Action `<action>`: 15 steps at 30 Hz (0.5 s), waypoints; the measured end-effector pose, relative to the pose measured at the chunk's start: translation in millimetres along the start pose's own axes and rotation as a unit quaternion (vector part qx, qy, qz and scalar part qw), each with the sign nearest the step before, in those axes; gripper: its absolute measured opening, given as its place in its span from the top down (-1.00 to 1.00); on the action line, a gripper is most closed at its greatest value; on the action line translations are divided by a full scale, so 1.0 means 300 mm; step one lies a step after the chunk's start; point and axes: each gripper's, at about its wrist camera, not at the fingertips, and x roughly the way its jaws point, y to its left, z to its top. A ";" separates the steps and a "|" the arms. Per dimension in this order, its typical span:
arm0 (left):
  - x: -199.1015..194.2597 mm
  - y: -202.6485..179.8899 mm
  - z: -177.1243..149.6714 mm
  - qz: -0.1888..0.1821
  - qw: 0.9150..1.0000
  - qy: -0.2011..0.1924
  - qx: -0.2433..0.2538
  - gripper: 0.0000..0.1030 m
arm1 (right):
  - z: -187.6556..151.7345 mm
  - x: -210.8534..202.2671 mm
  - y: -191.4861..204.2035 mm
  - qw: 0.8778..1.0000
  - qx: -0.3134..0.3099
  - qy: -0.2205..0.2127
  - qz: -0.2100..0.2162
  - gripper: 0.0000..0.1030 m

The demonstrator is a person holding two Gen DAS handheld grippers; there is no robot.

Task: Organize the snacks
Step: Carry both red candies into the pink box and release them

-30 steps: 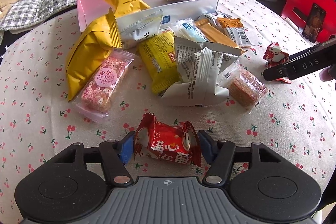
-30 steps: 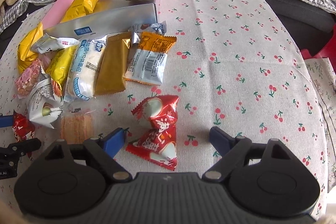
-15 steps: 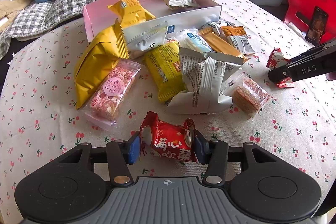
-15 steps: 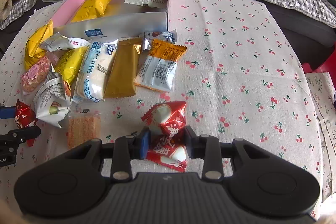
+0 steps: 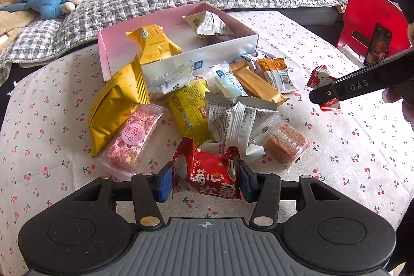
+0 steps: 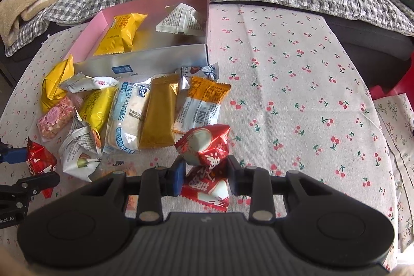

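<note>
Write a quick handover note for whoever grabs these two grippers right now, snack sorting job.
Left gripper: shut on a red snack packet, near the front of the table.
Right gripper: shut on a second red packet, right of the pile.
Pink box: at the back of the table, holding only a yellow packet and a white packet.
Done: two snacks boxed, two more gripped.
Left: put both red packets in the box, then the loose pile in front of it on the cherry tablecloth.
</note>
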 end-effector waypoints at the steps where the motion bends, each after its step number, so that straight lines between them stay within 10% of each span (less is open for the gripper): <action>1: -0.005 -0.002 0.004 -0.002 1.000 -0.003 -0.001 0.07 | 0.005 -0.004 0.001 1.000 0.002 -0.003 0.003 0.41; 15: -0.075 0.010 0.090 -0.013 0.998 -0.050 -0.021 0.07 | 0.099 -0.019 0.018 0.999 0.028 -0.023 0.032 0.41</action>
